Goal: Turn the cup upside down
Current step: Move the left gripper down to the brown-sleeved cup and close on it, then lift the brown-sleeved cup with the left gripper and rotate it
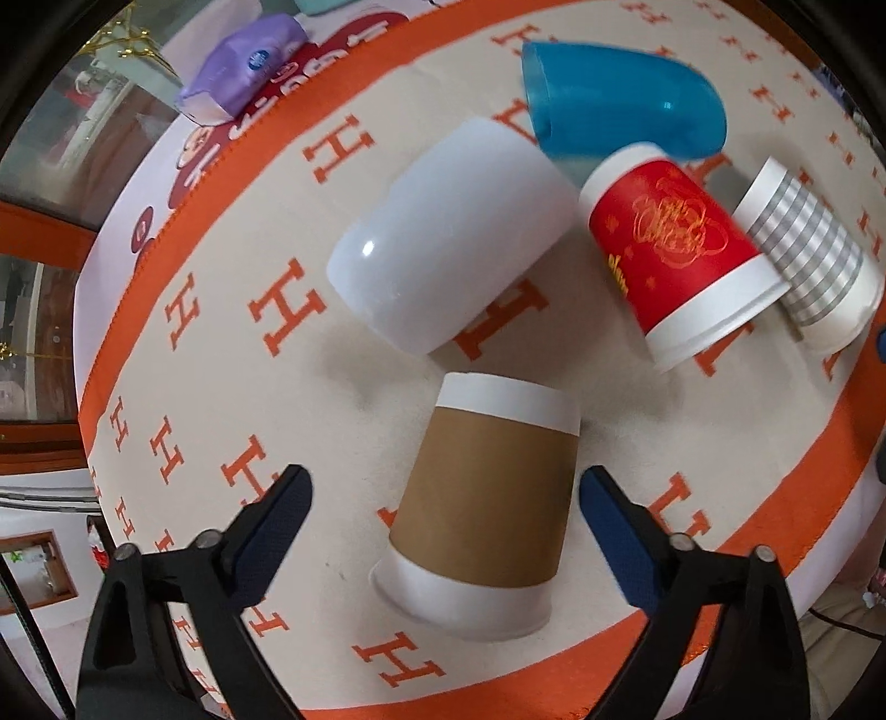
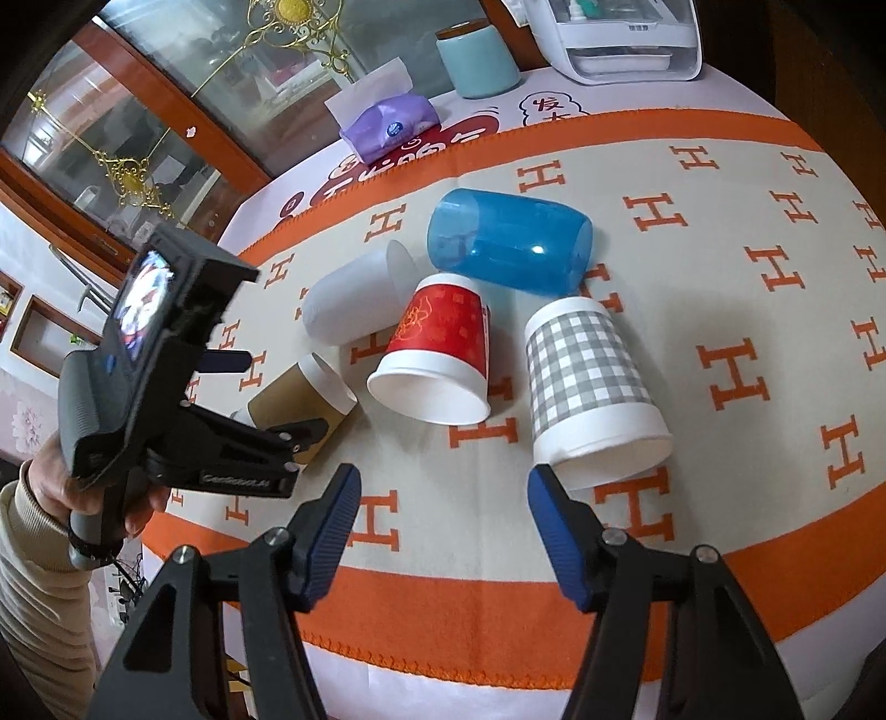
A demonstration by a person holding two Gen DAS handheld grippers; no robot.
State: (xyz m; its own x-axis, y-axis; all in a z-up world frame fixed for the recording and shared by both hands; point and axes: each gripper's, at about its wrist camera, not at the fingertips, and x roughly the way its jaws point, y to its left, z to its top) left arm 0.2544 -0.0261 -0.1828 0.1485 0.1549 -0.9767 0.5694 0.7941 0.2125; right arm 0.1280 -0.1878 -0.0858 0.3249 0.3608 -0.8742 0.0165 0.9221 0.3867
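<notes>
Several cups lie on their sides on the orange-and-cream cloth (image 2: 720, 277). A brown-sleeved paper cup (image 1: 487, 504) lies between the open fingers of my left gripper (image 1: 443, 498), untouched; it also shows in the right wrist view (image 2: 302, 399), partly hidden by the left gripper (image 2: 260, 393). Beyond it lie a white cup (image 1: 448, 238) (image 2: 354, 299), a red cup (image 1: 681, 249) (image 2: 437, 354), a blue plastic cup (image 1: 620, 99) (image 2: 509, 243) and a grey checked cup (image 1: 808, 255) (image 2: 592, 382). My right gripper (image 2: 443, 504) is open and empty, just short of the checked cup.
A purple tissue pack (image 2: 387, 124), a teal jar (image 2: 479, 58) and a white appliance (image 2: 614, 36) stand at the table's far side. A glass cabinet (image 2: 138, 127) is behind. The cloth's orange border (image 2: 498, 620) runs along the near edge.
</notes>
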